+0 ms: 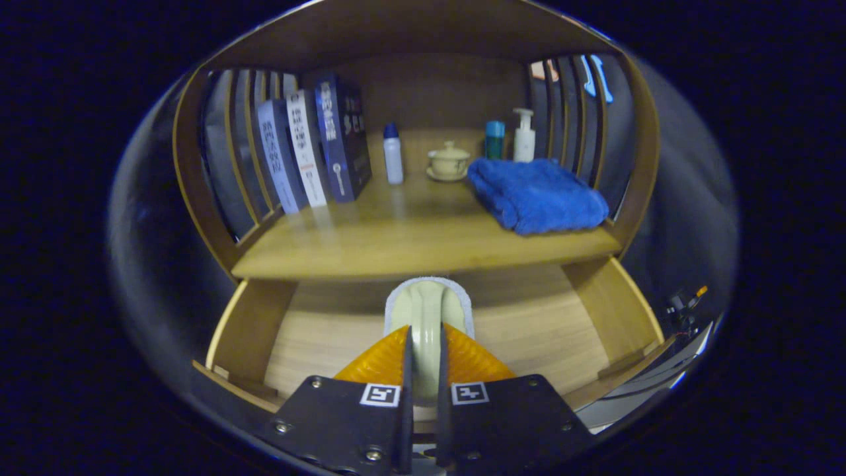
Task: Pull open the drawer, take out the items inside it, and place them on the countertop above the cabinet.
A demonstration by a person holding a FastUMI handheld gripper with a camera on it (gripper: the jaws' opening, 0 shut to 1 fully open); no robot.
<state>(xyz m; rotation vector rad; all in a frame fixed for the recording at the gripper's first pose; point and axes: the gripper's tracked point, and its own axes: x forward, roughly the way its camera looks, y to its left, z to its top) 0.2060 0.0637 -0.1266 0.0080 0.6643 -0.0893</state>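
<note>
Countertop front free; towel right, books left.

Wooden cabinet with slatted sides, dim dark surroundings.

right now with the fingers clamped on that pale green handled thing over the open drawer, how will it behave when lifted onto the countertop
The pale green item looks rigid: its narrow handle holds shape between the shut gripper. It seems smooth and glossy, so it may slip or pivot. The wide fuzzy-edged head sits beyond the fingers, so it could droop forward over the drawer; the countertop looks flat enough to rest it.
</note>
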